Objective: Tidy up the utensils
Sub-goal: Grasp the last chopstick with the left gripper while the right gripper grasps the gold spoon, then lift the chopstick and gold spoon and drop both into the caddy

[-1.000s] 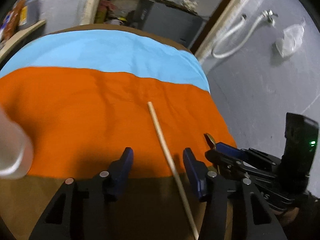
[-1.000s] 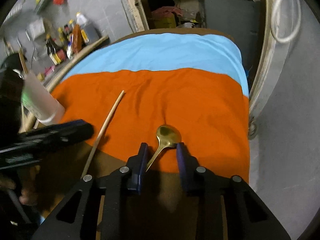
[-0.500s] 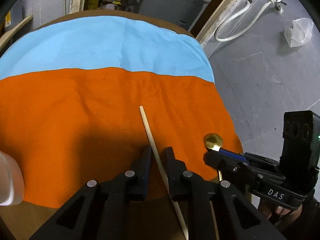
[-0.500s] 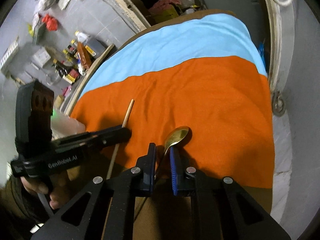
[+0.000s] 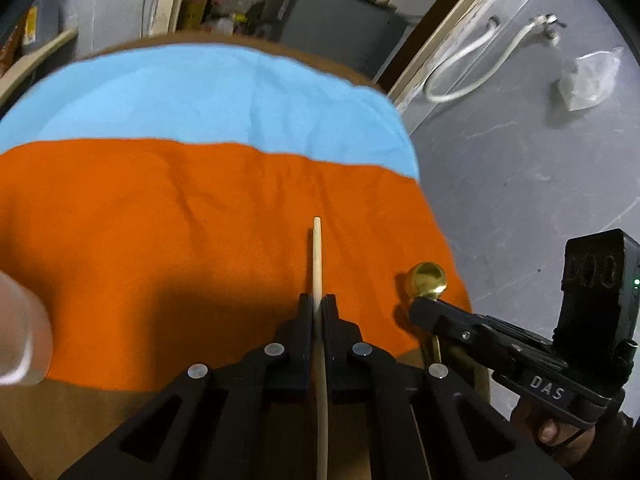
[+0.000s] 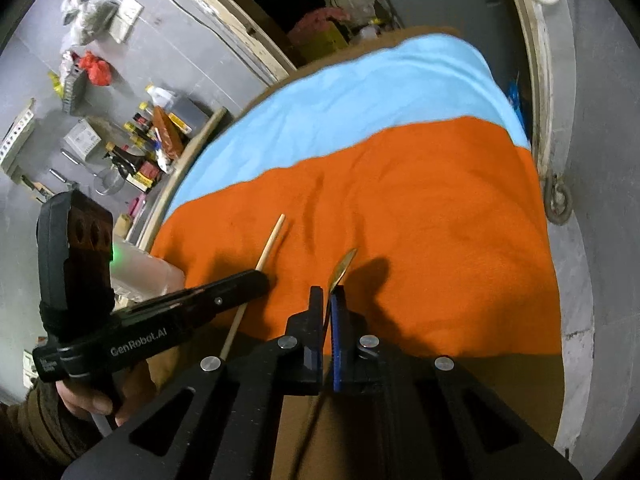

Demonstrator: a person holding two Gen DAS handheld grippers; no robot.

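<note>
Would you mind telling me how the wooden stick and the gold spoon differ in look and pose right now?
The wooden stick is pale, matt and straight; the gold spoon is shiny metal with a rounded bowl. In the right wrist view the stick shows its length, while the spoon's bowl is turned edge-on. Both are clamped: the stick in the left tongs, the spoon in the right tongs, over the orange cloth.

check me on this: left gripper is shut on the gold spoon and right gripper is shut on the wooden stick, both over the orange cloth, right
Swapped. The left wrist view shows the left gripper shut on the wooden stick; the right wrist view shows the right gripper shut on the gold spoon. Both are over the orange cloth, as you said.
</note>
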